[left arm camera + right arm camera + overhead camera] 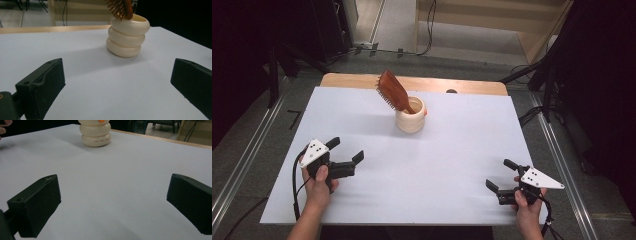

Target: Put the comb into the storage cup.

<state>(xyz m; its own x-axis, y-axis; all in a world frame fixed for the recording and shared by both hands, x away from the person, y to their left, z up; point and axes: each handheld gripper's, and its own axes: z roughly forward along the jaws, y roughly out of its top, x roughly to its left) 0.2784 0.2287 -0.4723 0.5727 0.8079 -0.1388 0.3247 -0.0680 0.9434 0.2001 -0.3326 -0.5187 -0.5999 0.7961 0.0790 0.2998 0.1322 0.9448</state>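
Observation:
A cream ribbed cup [410,118] stands on the white table [452,150] toward its far middle, also seen in the left gripper view [127,40] and the right gripper view [95,133]. A brown wooden hairbrush [393,91] stands in it handle down, leaning left; its bristles [119,8] hang over the rim. My left gripper [346,150] is open at the near left, well short of the cup, with nothing between its jaws [117,85]. My right gripper [501,175] is open at the near right, also holding nothing [112,202].
A wooden strip [347,80] runs along the table's far edge. Black stands and cables [537,100] flank the table on the floor. An orange mark [101,121] shows on the cup's side.

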